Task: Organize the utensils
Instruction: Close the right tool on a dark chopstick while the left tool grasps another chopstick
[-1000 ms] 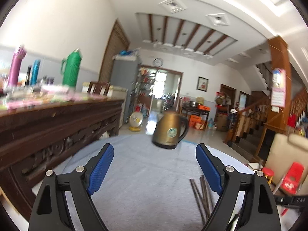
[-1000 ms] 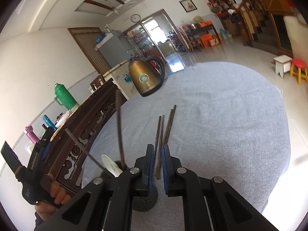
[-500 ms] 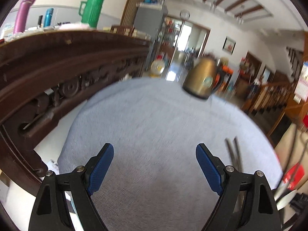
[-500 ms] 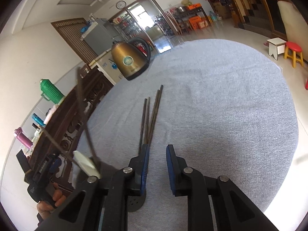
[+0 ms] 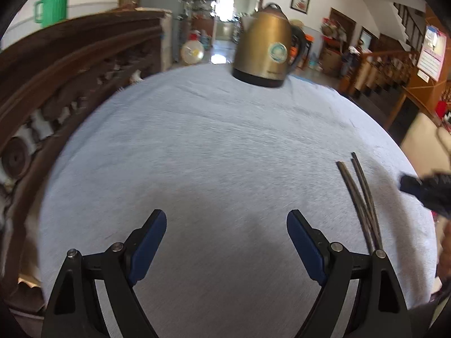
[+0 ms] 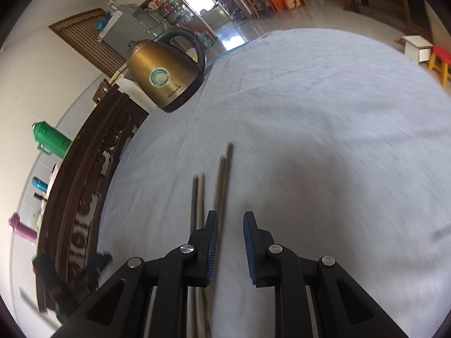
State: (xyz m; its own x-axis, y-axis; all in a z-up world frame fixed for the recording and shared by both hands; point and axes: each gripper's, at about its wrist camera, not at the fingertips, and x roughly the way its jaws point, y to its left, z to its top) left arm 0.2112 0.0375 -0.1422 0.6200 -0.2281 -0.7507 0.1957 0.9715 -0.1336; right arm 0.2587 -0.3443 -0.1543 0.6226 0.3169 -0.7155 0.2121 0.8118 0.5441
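- Left wrist view: left tongs [image 5: 226,235] are hanging over the grey-clothed round surface [image 5: 225,146], blue pads standing wide apart, nothing between them, only bare cloth under the gap.
- Dark chopsticks [image 5: 359,197] are lying flat on the cloth to the right of the left tongs, just beside the right finger; far tips are fanning apart, near ends are disappearing behind that finger's arm.
- Right tongs are showing as a dark blurred shape [image 5: 422,188] at the right edge of this view, near the chopsticks; contact can't be told from here.
- Right wrist view: right tongs [image 6: 230,243] are pointing down at the cloth, pads standing a little apart with a narrow gap, gripping nothing.
- Chopsticks [image 6: 222,186] in this view are lying to the left of the gap; four sticks are showing, two pairs running away from the camera, near ends passing under the left finger [image 6: 210,242]. None is sitting between the pads.
- Gold electric kettle [image 5: 265,45] is standing upright at the far edge of the surface, well apart from the chopsticks.
- Carved dark wood cabinet [image 5: 56,84] is running along the left side of the surface; green thermos [image 5: 53,0] is standing on top of it.
- Both views are motion-blurred.
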